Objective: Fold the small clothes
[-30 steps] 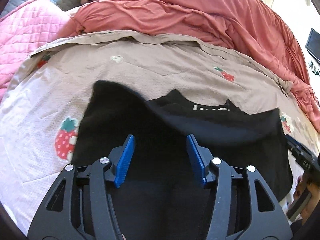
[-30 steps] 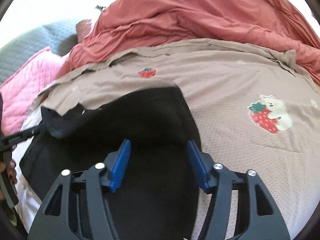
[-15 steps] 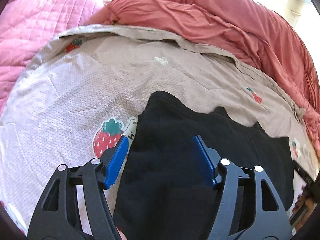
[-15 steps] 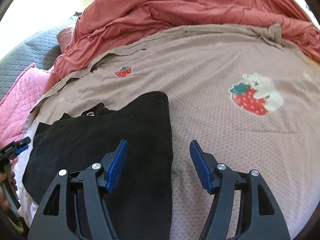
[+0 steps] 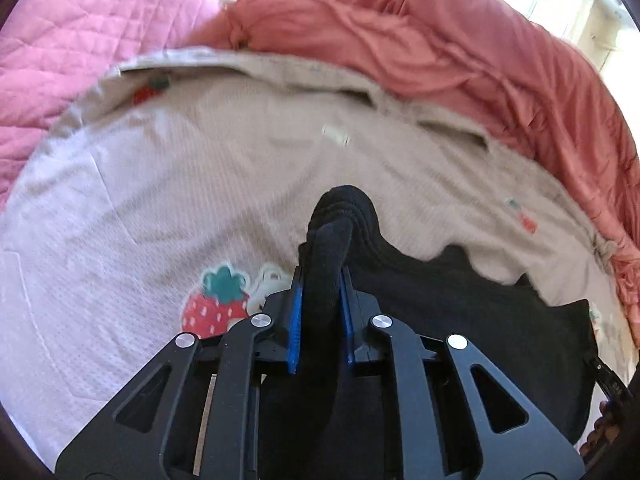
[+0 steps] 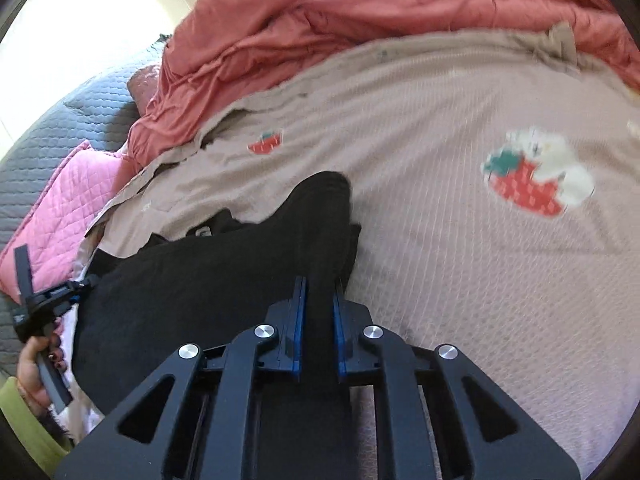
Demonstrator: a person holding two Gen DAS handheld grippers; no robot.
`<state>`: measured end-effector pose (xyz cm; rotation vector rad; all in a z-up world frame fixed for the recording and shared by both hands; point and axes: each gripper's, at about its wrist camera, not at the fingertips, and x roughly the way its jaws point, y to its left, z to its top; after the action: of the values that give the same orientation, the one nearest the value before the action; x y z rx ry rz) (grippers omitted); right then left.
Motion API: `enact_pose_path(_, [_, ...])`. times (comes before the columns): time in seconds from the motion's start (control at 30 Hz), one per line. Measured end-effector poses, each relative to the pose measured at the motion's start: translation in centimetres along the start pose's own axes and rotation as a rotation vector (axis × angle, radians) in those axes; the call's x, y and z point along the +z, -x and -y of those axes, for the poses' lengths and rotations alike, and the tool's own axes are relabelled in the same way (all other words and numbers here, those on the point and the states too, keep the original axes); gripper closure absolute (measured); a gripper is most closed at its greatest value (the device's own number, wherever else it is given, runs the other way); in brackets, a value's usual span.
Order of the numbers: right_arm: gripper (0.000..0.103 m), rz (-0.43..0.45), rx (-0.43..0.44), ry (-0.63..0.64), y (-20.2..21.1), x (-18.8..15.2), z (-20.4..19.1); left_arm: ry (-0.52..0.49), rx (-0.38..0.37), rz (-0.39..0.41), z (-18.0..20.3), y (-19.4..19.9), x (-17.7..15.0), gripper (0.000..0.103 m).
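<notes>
- Black garment [image 5: 460, 308] lies spread on a beige bedsheet [image 5: 200, 184] w/ strawberry prints, near the front edge of the bed.
- Left gripper [image 5: 320, 280]: blue pads closing in on a bunched fold at the garment's left corner; cloth pinched between them, a rounded hump of fabric sticking out past the tips.
- Right gripper [image 6: 319, 292]: jaws closing too, clamped on a raised ridge of the garment's [image 6: 208, 280] right edge.
- Sheet [image 6: 460, 240] to the right of that edge is bare apart from a strawberry-and-bear print.
- Coral-red blanket [image 5: 420, 44] heaped behind the sheet; pink quilt [image 5: 80, 48] at far left.
- In right wrist view, person's left hand [image 6: 38, 368] w/ green sleeve holds the other gripper's handle at the left edge.
</notes>
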<state>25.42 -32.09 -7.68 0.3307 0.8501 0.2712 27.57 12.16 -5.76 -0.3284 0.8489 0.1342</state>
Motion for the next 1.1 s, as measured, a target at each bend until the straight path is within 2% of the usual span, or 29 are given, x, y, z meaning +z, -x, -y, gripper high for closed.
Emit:
enact_pose_path(0.13, [0.092, -0.038, -0.044, -0.006, -1.0, -0.4, 0.6, -0.029, 0.041, -0.051, -0.2, -1.7, -0.4, 0.094])
enact_pose_path(0.23, [0.089, -0.055, -0.081, -0.004, -1.4, -0.5, 1.0, -0.012, 0.064, -0.093, -0.7, -3.1, -0.9, 0.089])
enact_pose_path(0.33, [0.080, -0.062, -0.149, 0.050, -1.6, -0.6, 0.5, -0.022, 0.082, -0.093, -0.8, -3.2, -1.1, 0.081])
enact_pose_path(0.4, [0.078, -0.064, -0.173, 0.068, -1.6, -0.7, 0.4, -0.017, 0.090, -0.088, -1.1, -2.7, -1.1, 0.075])
enact_pose_path(0.5, [0.070, -0.069, -0.202, 0.075, -1.5, -0.8, 0.5, 0.014, 0.080, -0.082, -1.5, -1.5, -1.0, 0.075])
enact_pose_path(0.53, [0.063, -0.071, -0.208, 0.058, -1.4, -0.7, 0.8, 0.019, 0.082, -0.079, -1.5, -1.0, -1.0, 0.075])
enact_pose_path(0.57, [0.057, -0.073, -0.207, 0.039, -1.3, -0.6, 1.1, 0.022, 0.086, -0.072, -1.5, -0.2, -1.1, 0.075])
enact_pose_path(0.73, [0.054, -0.074, -0.149, -0.037, -0.4, -0.2, 1.7, 0.000, 0.075, -0.017, -0.6, 3.0, -1.6, 0.073])
enact_pose_path(0.77, [0.053, -0.064, -0.139, -0.026, -0.1, -0.1, 1.3, -0.003, 0.070, -0.011, -0.4, 3.4, -1.8, 0.070])
enact_pose_path(0.87, [0.040, -0.026, -0.118, 0.030, 0.7, 0.1, -0.3, -0.032, 0.047, -0.018, 0.7, 4.5, -2.7, 0.063])
enact_pose_path(0.97, [0.035, -0.001, -0.087, 0.109, 1.3, 0.1, -2.4, -0.099, 0.046, -0.014, 2.4, 5.6, -3.8, 0.055])
enact_pose_path(1.1, [0.031, 0.021, -0.040, 0.205, 2.2, -0.4, -4.9, -0.141, 0.029, -0.024, 3.7, 6.3, -5.0, 0.043])
